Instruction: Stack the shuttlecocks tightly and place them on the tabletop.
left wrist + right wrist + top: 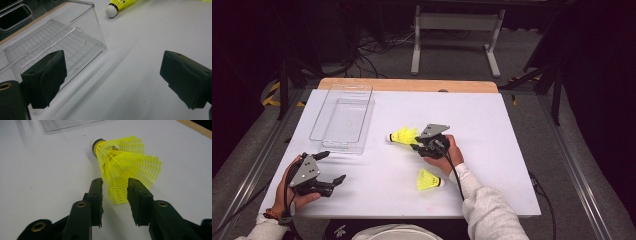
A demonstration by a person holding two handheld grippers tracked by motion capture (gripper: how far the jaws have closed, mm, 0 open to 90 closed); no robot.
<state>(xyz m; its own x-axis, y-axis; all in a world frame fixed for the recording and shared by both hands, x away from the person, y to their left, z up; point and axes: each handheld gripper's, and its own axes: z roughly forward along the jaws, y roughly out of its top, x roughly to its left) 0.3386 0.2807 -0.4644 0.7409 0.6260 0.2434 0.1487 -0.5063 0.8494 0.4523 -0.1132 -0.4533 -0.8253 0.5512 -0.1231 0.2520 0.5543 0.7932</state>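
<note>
White table (492, 125); shuttlecock (125, 165) skirt partly behind tongs (115, 192)

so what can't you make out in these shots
- Right gripper, high view: the hand and grey plate cover its jaws.
- Shuttlecock, right gripper view: whether the pads touch its skirt is unclear.
- Bin, left gripper view: cut off by the left edge and a jaw.
- Second shuttlecock: mesh too small.
</note>
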